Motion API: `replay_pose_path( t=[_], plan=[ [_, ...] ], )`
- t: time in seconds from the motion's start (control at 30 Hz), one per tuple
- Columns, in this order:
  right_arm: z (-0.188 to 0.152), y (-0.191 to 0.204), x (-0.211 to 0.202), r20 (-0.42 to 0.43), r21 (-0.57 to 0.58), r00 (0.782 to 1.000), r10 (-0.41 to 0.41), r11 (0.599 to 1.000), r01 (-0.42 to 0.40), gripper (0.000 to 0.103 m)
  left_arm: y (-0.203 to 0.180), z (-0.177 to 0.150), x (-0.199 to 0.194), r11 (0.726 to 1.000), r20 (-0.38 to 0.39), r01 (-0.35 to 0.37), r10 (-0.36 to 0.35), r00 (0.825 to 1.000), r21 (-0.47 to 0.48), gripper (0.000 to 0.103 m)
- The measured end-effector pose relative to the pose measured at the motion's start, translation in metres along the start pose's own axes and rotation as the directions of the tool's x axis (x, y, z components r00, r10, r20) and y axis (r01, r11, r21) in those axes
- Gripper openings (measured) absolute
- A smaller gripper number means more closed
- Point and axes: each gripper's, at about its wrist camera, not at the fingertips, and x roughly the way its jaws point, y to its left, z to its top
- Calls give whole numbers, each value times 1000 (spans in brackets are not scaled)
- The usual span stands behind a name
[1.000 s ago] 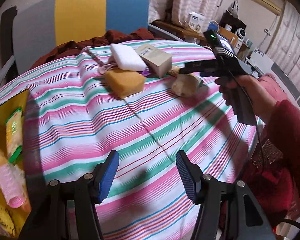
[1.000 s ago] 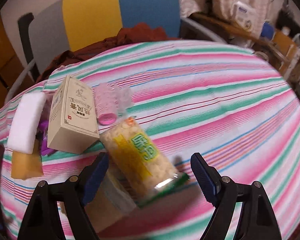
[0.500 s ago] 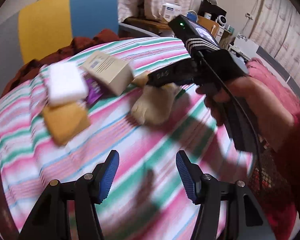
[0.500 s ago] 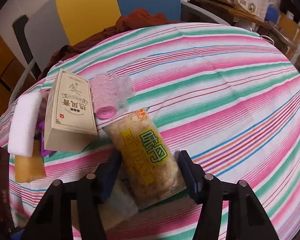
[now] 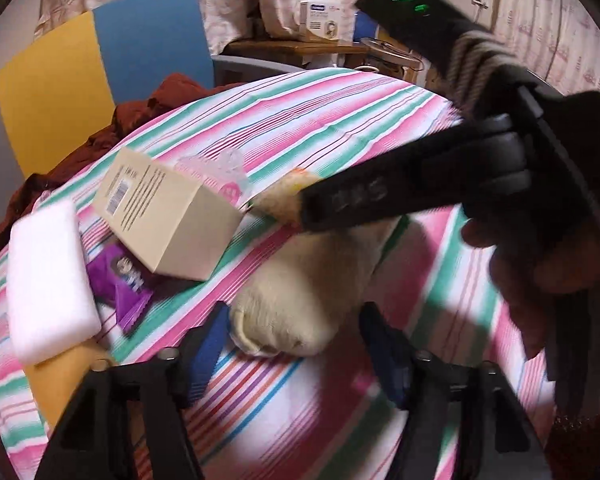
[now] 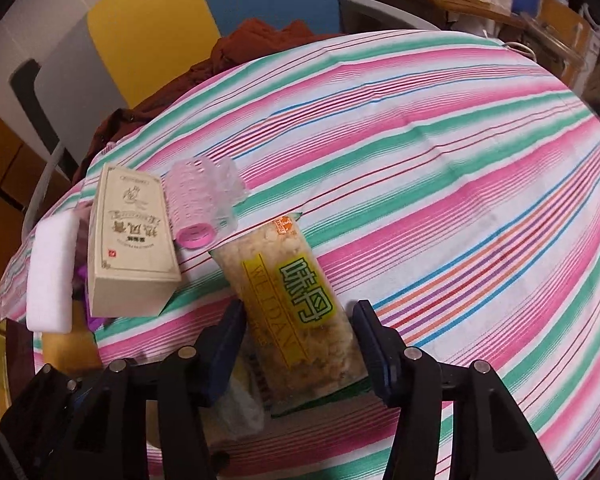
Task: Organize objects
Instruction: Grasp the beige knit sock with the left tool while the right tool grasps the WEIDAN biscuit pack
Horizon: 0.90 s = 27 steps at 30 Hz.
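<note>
On the striped cloth [image 6: 440, 152] that covers the bench, the right tool [image 6: 296, 344] has just been closing its jaws around a clear snack packet [image 6: 296, 304] with a yellow-and-green label; the blue pads [image 6: 370, 344] sit against both long sides of the packet near its lower end, so it looks gripped, the packet pointing away from the tool. Just beside the packet's far end lies a pink hair roller [image 6: 194, 208] in a clear wrap, and left of that a cream carton [image 6: 130, 248] with printed characters, tilted over a purple sachet [image 5: 126, 280]. A white sponge block [image 6: 52, 272] lies at the carton's left, with an orange sponge [image 5: 60, 380] under its near end.

In the left wrist view the left tool [image 5: 290, 354] hangs with its jaws partly apart and nothing clamped; a pale cream pouch [image 5: 304, 296] lies just ahead of the gap, close to the left pad [image 5: 206, 354]. This view is blurred. A hand [image 5: 540, 264] holds the right tool's black body above the pouch
</note>
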Motion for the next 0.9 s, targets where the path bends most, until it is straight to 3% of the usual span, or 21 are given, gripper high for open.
replay_pose_path(
  t=[0.23, 0.4, 0.77, 0.9],
  plan=[
    [-2, 0, -2, 11, 16, 1000, -19, 1000, 19, 54, 6, -25, -18, 999, 47, 39, -39, 998, -1, 53],
    [-1, -12, -4, 16, 64, 999, -30, 998, 29, 53, 4, -47, -34, 1000, 73, 18, -17, 997, -8, 53],
    [0, -6, -8, 69, 19, 995, -78, 997, 77, 50, 31, -103, -78, 991, 136, -2, 20, 990, -132, 52],
    [0, 2, -14, 110, -15, 989, -97, 995, 99, 46, 39, -127, -99, 981, 151, 30, -1, 988, -191, 52]
  ],
)
